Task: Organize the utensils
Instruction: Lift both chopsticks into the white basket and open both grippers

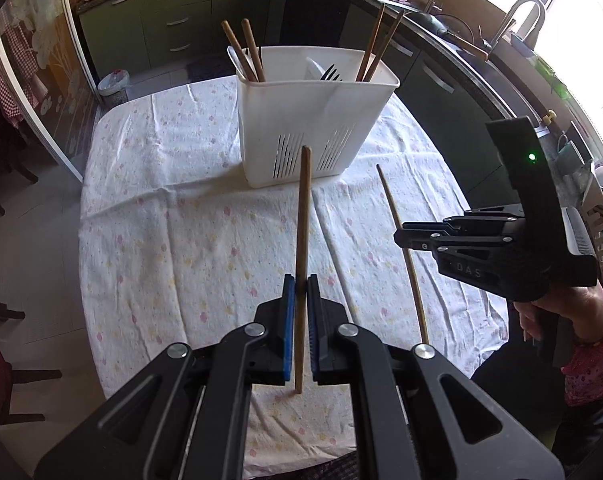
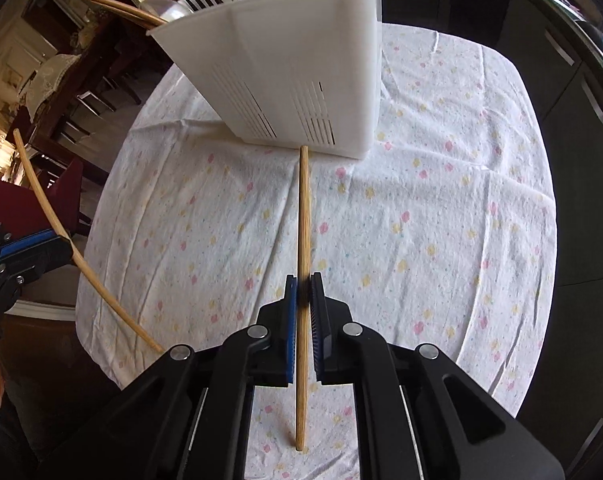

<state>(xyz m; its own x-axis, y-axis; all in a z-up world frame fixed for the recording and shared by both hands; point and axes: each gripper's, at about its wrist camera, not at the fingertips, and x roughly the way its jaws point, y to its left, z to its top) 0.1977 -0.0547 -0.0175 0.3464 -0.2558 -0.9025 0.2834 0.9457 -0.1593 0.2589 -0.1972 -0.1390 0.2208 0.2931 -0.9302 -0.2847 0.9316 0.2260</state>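
Note:
A white utensil caddy (image 1: 309, 120) stands on the table and holds several wooden chopsticks, dark forks and a spoon; it also shows in the right wrist view (image 2: 285, 60). My left gripper (image 1: 300, 292) is shut on a wooden chopstick (image 1: 302, 240) held above the cloth, pointing toward the caddy. My right gripper (image 2: 303, 292) is shut on another wooden chopstick (image 2: 303, 220). In the left wrist view the right gripper (image 1: 405, 238) is at the right with its chopstick (image 1: 401, 248). In the right wrist view the left gripper (image 2: 57, 244) is at the left with its chopstick (image 2: 53, 220).
The table has a white flowered cloth (image 1: 181, 240). Dark kitchen cabinets (image 1: 173, 20) and a counter with a tap (image 1: 517, 16) lie behind. Chairs (image 2: 73, 184) stand beside the table. A bin (image 1: 113, 88) stands on the floor.

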